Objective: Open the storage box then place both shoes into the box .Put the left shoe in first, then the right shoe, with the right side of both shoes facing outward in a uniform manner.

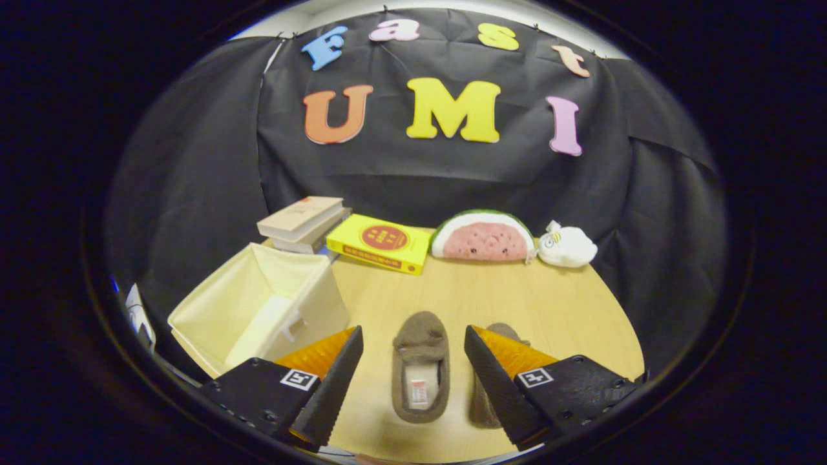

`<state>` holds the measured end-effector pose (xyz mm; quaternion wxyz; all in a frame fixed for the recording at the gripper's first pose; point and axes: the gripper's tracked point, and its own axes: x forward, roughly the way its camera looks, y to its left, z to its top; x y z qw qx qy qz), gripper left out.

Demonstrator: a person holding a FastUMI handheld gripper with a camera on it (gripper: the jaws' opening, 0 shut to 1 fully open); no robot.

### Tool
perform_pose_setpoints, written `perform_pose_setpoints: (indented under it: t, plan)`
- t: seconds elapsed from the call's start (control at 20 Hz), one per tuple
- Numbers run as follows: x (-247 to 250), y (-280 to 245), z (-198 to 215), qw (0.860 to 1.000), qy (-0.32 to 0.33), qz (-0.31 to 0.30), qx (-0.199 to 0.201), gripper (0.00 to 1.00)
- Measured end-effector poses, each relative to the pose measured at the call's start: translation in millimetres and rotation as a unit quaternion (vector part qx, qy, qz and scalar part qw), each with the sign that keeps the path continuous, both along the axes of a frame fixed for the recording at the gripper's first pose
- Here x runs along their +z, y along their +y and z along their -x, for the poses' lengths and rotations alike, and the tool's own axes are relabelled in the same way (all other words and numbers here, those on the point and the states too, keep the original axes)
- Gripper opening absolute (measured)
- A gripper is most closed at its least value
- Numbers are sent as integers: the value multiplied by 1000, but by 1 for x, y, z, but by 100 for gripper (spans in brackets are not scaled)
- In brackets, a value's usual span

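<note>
The tool (pixel 413 352) hangs with its fingers spread wide, gripping nothing. Between them on the wooden bench (pixel 555 303) lies one brown slipper (pixel 420 374) — its mate (pixel 489 394) sits partly behind the right finger. The cream storage box (pixel 258 307) (lid off, tilted) stands beyond the left finger.

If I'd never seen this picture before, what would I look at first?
Probably the watermelon-slice plush at the far edge of the table, with a little white plush toy right beside it and a bright yellow book on its other side. Closer in, a brown slipper lies between the gripper's wide-open fingers, touching neither. An open cream storage box sits beside it, next to one finger.
</note>
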<state>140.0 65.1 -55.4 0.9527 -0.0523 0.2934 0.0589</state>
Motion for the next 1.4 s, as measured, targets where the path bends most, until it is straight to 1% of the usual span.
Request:
perform_pose_setpoints:
  t: [0.15,0.25,0.4,0.5,0.55,0.6,0.65,0.7,0.8,0.9,0.95,1.1,1.25,1.3,1.4]
  plan:
    - [-38,-30,-6,998,60,20,-12,96]
    - [-61,-38,-10,995,97,28,-14,95]
    - [-94,-49,-16,986,158,44,-23,95]
    - [-112,-50,-19,980,191,44,-23,93]
    - [-121,-54,-18,977,205,49,-27,90]
    - [-127,-55,-19,975,212,54,-31,81]
    - [-127,-53,-21,975,213,53,-32,78]
    - [-127,-51,-22,975,214,52,-31,67]
    - [-126,-44,-21,974,218,50,-23,47]
    - [-131,-40,-18,972,227,52,-16,30]
    - [-131,-42,-16,972,227,56,-20,27]
    - [-127,-37,-16,974,218,52,-17,27]
    - [-139,-35,-18,971,231,58,-16,27]
    - [-142,-34,-11,967,247,60,-15,27]
    - [-139,-33,-19,970,237,53,-23,3]
